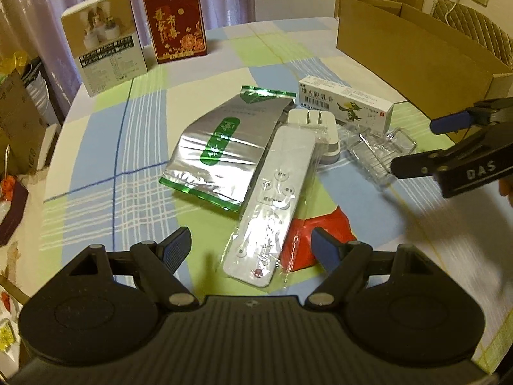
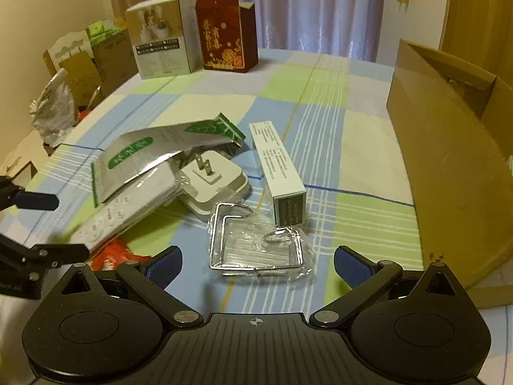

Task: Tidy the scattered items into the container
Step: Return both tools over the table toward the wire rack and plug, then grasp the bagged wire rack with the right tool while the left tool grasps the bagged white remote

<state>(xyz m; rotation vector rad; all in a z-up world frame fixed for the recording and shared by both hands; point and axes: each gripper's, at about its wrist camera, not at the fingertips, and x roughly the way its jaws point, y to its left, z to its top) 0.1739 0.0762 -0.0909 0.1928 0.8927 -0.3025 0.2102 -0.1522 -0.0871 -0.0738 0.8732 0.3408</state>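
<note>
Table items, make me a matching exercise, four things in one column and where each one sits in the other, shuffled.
Things:
1. remote
2. ointment box
3. red carton
4. cardboard box

Places:
A. standing at the far edge beside a white carton
B. open, at the table's right side
C. lying over the foil pouch and the white plug
D. just behind the clear packet

Pairs: 1-C, 2-D, 3-A, 4-B

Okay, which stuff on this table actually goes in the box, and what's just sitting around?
For the job: silver pouch, remote, plug adapter, ointment box, clear packet, red packet, cardboard box.

Just lying about: white carton, red carton, floor clutter.
</note>
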